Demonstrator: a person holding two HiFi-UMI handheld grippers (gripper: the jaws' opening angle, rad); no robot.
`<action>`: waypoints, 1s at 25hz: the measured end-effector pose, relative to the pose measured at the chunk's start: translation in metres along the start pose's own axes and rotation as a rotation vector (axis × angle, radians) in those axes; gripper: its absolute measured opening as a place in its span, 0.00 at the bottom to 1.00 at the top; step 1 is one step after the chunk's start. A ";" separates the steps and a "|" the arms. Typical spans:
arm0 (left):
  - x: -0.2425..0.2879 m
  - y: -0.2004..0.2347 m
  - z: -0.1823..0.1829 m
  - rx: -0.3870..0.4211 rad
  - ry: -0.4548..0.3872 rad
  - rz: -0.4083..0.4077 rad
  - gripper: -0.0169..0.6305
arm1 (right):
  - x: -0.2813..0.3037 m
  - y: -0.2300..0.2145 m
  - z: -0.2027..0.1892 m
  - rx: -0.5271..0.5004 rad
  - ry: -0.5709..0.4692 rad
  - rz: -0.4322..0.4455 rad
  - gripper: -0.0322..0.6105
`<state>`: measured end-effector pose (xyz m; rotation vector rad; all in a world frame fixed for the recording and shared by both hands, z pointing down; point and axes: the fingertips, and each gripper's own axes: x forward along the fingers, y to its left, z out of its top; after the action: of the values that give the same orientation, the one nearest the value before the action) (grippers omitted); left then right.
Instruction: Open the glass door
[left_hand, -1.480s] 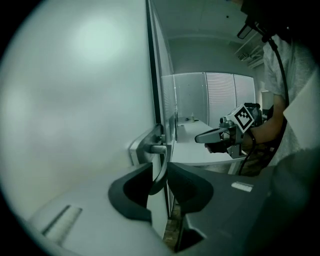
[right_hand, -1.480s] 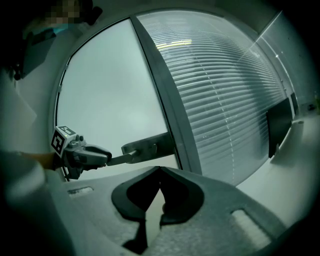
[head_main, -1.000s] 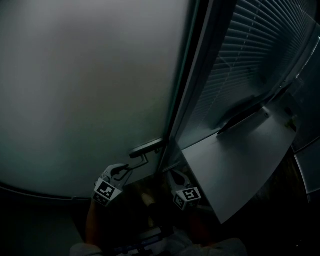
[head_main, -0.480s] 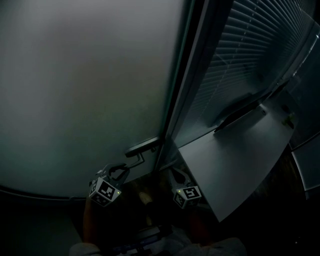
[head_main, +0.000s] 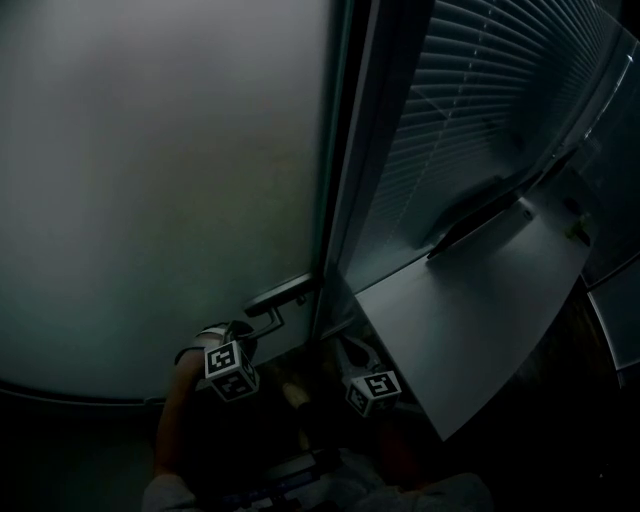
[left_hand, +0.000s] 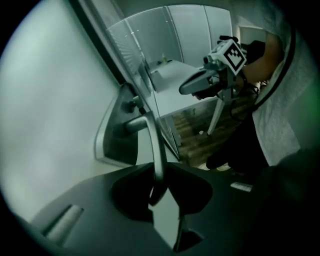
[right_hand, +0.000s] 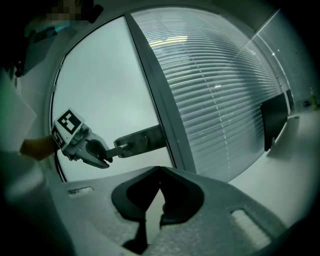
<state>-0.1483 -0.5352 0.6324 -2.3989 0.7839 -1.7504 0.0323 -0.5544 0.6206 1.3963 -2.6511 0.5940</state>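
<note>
The frosted glass door (head_main: 160, 180) fills the left of the head view, and its metal lever handle (head_main: 280, 294) sits near the dark frame. My left gripper (head_main: 243, 332) points steeply down at the lever's free end. The lever (left_hand: 152, 145) runs between the jaws, which touch it on both sides and have just been opening a little. The right gripper view shows those jaws round the lever's tip (right_hand: 116, 150). My right gripper (head_main: 355, 352) hangs to the right of the handle, shut and holding nothing, apart from the door.
Right of the dark door frame (head_main: 345, 180) is a glass panel with lowered blinds (head_main: 480, 120). A white desk (head_main: 480, 320) with a dark monitor (head_main: 480, 215) stands behind it. Wooden floor (left_hand: 200, 140) shows below. The person's body is close behind both grippers.
My left gripper has sunk and rolled about the lever, so its marker cube now faces up and sits further right. The right gripper has stayed in place.
</note>
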 end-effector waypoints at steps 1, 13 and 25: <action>0.005 0.000 0.002 0.034 0.009 0.024 0.11 | -0.001 -0.001 0.000 -0.003 -0.004 -0.001 0.05; 0.003 -0.005 0.008 0.015 -0.105 0.023 0.02 | -0.009 0.005 0.003 0.012 -0.014 -0.013 0.05; 0.039 -0.010 0.012 -0.137 -0.326 -0.035 0.02 | 0.007 -0.001 -0.013 0.007 0.021 -0.015 0.05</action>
<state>-0.1250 -0.5464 0.6659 -2.7026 0.8430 -1.3010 0.0279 -0.5557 0.6353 1.4028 -2.6220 0.6139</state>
